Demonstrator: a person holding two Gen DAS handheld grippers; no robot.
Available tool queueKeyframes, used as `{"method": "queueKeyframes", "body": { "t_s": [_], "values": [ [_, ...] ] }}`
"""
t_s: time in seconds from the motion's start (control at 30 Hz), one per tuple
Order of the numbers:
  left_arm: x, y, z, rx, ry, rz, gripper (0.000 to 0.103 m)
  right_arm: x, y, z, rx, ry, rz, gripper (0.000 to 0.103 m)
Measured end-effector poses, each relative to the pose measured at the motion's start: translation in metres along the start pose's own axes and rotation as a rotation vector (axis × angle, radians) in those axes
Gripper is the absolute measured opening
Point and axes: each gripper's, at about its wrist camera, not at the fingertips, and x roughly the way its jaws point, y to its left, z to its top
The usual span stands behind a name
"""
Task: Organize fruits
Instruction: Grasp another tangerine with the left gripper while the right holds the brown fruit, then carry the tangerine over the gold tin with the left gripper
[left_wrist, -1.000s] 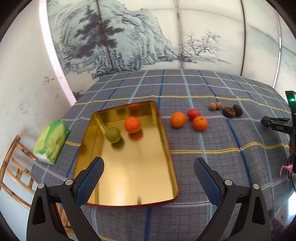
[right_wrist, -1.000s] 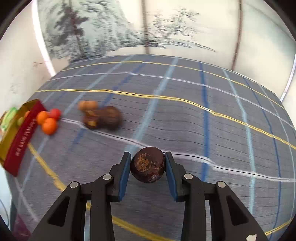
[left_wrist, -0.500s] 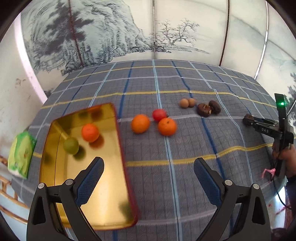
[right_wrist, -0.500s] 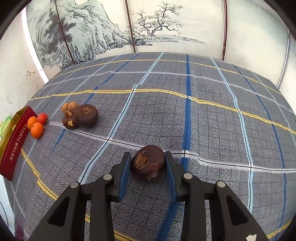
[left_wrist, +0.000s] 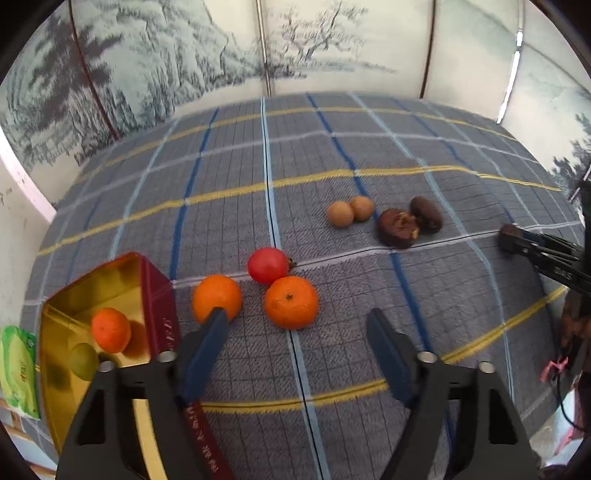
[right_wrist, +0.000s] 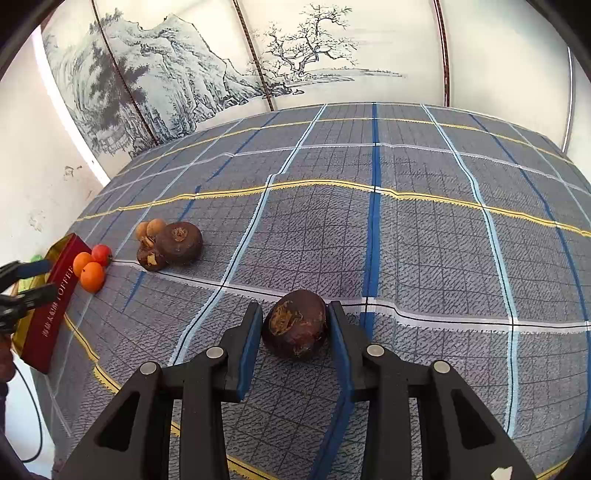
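Observation:
My left gripper (left_wrist: 295, 350) is open and empty, just short of an orange (left_wrist: 291, 302). A second orange (left_wrist: 217, 297) and a red fruit (left_wrist: 267, 265) lie beside it. A gold tin (left_wrist: 125, 280) at the left holds an orange (left_wrist: 110, 329) and a green fruit (left_wrist: 84, 361). Two tan fruits (left_wrist: 349, 211) and two dark brown fruits (left_wrist: 408, 220) lie farther back. My right gripper (right_wrist: 295, 332) has a dark brown fruit (right_wrist: 296, 323) between its fingers, resting on the cloth; a small gap shows at the left pad.
The table carries a blue-grey plaid cloth (right_wrist: 406, 240). A painted folding screen (right_wrist: 258, 66) stands behind it. A green packet (left_wrist: 16, 373) lies off the tin's left side. The other brown fruits (right_wrist: 170, 245) and oranges (right_wrist: 88, 271) show far left in the right wrist view.
My left gripper has swung right from over the tin towards the loose oranges. My right gripper has lowered the brown fruit onto the cloth and its fingers have spread slightly.

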Motion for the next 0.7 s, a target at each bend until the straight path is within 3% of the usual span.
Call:
{"method": "queueKeyframes", "body": {
  "t_s": [0.07, 0.37, 0.43, 0.5, 0.7],
  "values": [
    [0.009, 0.003, 0.003, -0.024, 0.024, -0.02, 0.061, 0.0, -0.001, 0.0, 0.006, -0.001, 0.01, 0.034],
    [0.035, 0.01, 0.01, -0.034, 0.08, -0.016, 0.059, 0.0, -0.002, 0.0, 0.01, 0.0, 0.029, 0.035],
    [0.041, 0.01, 0.011, -0.033, 0.105, -0.033, 0.046, -0.001, -0.002, 0.0, 0.012, -0.001, 0.029, 0.035],
    [0.05, 0.008, 0.011, -0.029, 0.14, -0.032, 0.04, -0.001, -0.002, 0.0, 0.011, -0.001, 0.029, 0.035],
    [0.045, 0.006, 0.006, -0.082, 0.114, -0.041, 0.038, -0.001, -0.002, 0.0, 0.012, -0.001, 0.029, 0.035]
  ]
}}
